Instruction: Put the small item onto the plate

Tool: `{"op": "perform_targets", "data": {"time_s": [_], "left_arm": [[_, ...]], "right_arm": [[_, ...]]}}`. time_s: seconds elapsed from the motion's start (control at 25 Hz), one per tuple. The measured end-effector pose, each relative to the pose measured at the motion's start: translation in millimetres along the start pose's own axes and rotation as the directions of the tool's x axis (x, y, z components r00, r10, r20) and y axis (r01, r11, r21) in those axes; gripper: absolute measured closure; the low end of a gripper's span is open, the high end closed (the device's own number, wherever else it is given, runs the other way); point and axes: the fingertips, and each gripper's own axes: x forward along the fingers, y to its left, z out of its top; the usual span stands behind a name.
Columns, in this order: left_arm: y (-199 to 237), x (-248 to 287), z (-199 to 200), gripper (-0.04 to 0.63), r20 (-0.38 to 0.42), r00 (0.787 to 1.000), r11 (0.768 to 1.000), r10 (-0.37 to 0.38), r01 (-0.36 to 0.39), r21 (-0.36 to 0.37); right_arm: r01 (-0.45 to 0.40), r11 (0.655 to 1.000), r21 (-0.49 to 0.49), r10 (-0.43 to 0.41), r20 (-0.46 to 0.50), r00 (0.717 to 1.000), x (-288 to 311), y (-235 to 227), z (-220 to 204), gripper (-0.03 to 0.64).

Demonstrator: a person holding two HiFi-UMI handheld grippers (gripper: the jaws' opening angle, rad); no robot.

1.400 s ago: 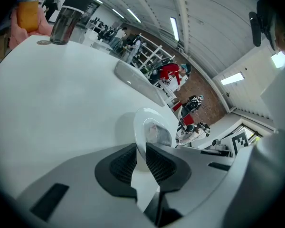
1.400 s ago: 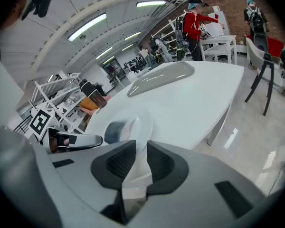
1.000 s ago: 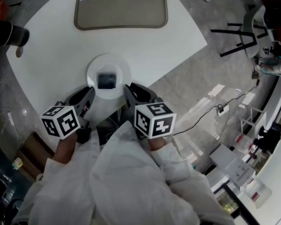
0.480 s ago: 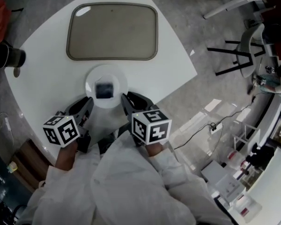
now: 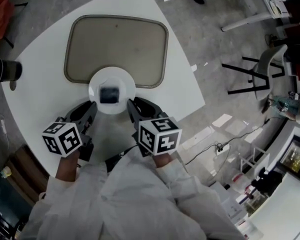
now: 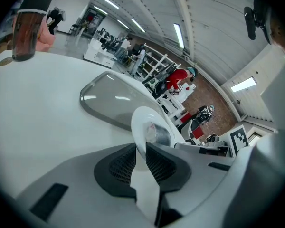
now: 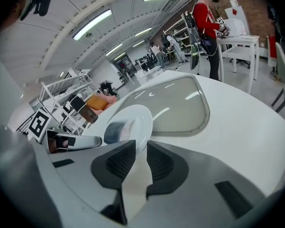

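Observation:
A white plate [image 5: 111,79] carries a small dark item [image 5: 109,95] in its middle. It hangs over the near edge of the grey tray [image 5: 115,39] on the round white table [image 5: 35,104]. My left gripper [image 5: 91,107] is shut on the plate's left rim and my right gripper [image 5: 130,104] is shut on its right rim. In the left gripper view the plate [image 6: 145,120] stands edge-on between the pads, with the item [image 6: 157,133] on it. The right gripper view shows the plate [image 7: 135,120], the item [image 7: 115,129] and the tray [image 7: 171,103] beyond.
A dark tumbler [image 5: 2,71] stands at the table's left edge, also in the left gripper view as a brownish tumbler [image 6: 24,32]. A dark chair [image 5: 260,69] and a cable [image 5: 215,146] are on the floor to the right. A person in red [image 7: 206,18] stands beyond the table.
Both grippers have carried the plate with the item away from the table's near edge toward the tray. The plate now overlaps the tray's near rim.

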Motion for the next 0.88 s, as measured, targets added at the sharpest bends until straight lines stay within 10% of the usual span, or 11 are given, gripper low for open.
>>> {"op": "perform_targets", "data": {"time_s": [0.88], "left_arm": [[13,67,83,0.54,0.078,0.993,0.996,0.085,-0.083,-0.034]], "right_arm": [[-0.046,0.998,-0.046,0.045,-0.039,0.998,57,-43,92,0.54]]}}
